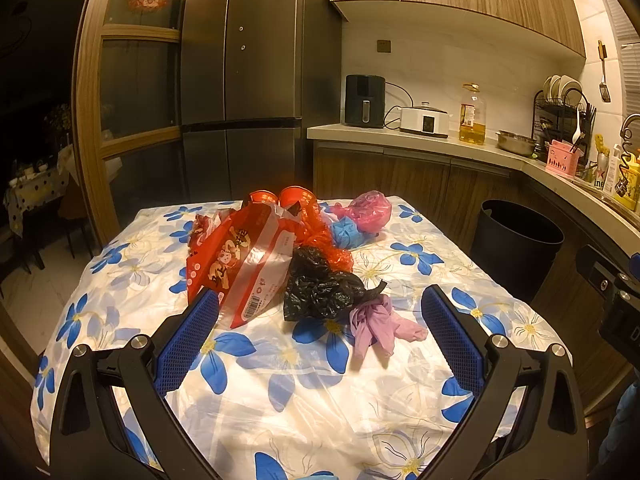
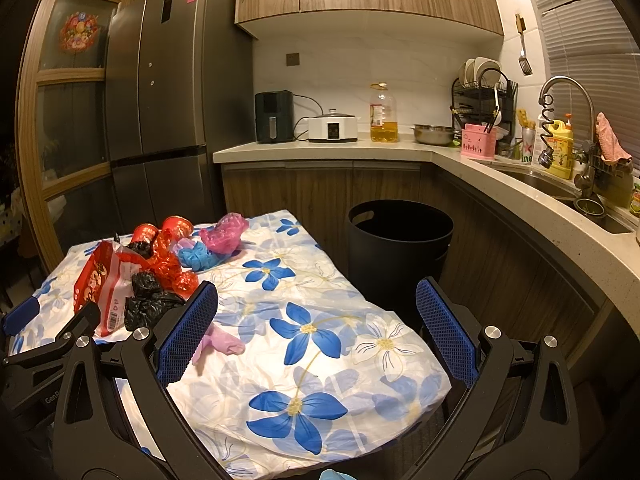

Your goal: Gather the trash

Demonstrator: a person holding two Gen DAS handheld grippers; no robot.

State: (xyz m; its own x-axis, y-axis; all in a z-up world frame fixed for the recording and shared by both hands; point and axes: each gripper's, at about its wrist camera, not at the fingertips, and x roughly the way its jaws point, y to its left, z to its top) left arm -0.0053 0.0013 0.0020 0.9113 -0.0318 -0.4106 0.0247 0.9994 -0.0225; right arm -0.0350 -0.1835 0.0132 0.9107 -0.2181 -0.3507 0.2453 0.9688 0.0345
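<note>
A heap of trash is seen on the far half of a tabletop (image 1: 280,392) that is covered by a white cloth printed with blue flowers. In the heap, a red and white snack bag (image 1: 236,264) is propped at the left, with a crumpled black plastic bag (image 1: 320,286) touching its right side. A pink glove (image 1: 376,326) is laid just beside the black bag, nearest the camera. Behind them, a red plastic bag (image 1: 316,224), two red cups (image 1: 280,197), a blue glove (image 1: 346,232) and a pink plastic bag (image 1: 370,206) are bunched together.

The left claw (image 1: 320,322) is held wide open above the cloth, with nothing gripped; the black bag and pink glove are framed between its blue pads. The right claw (image 2: 316,316) is likewise spread wide and empty, over the right part of the cloth. A black trash bin (image 2: 400,248) is stood on the floor just beyond the tabletop's right edge, in front of the wooden cabinets.
</note>
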